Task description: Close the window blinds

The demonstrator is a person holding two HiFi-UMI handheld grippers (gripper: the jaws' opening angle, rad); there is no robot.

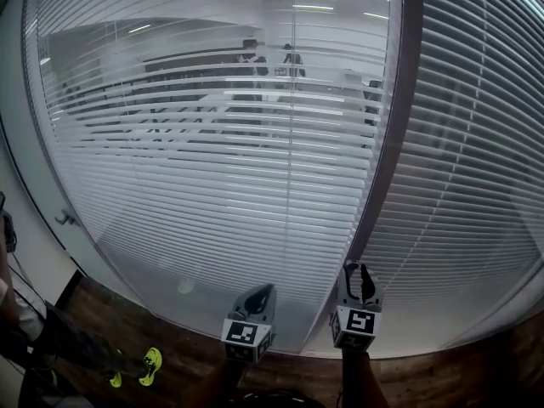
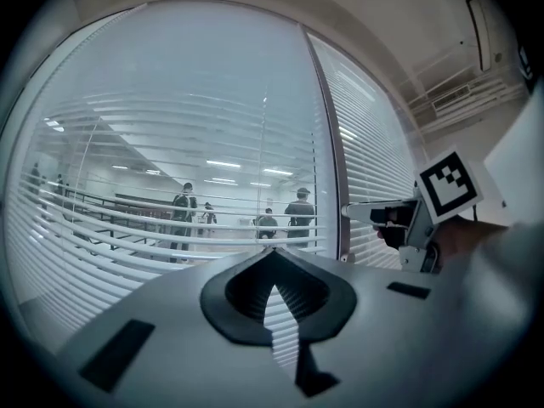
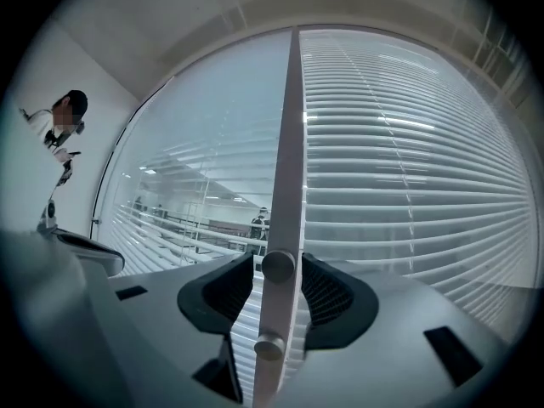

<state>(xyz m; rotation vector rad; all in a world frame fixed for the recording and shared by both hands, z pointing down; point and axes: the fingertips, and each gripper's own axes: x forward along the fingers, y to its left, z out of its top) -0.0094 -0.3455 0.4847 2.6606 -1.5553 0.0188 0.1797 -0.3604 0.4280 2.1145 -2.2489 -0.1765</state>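
Two glass panes carry white slatted blinds. The left pane's blinds (image 1: 212, 143) have slats tilted apart, and a room shows through them. The right pane's blinds (image 1: 476, 168) look flat and closed. A dark mullion (image 1: 393, 143) divides them. In the right gripper view this post (image 3: 287, 143) carries two round knobs, an upper knob (image 3: 278, 265) and a lower knob (image 3: 269, 345). My right gripper (image 3: 278, 270) is open, its pads standing on either side of the upper knob with gaps. My left gripper (image 2: 274, 283) is shut on nothing, level, left of the right gripper (image 1: 361, 283).
People (image 1: 251, 58) stand in the room beyond the glass. A person (image 3: 59, 126) stands by the white wall at the left. Below the window lies a wooden floor (image 1: 110, 313), with yellow-green shoes (image 1: 149, 364) at the lower left. A small hook (image 1: 64, 219) is fixed to the left frame.
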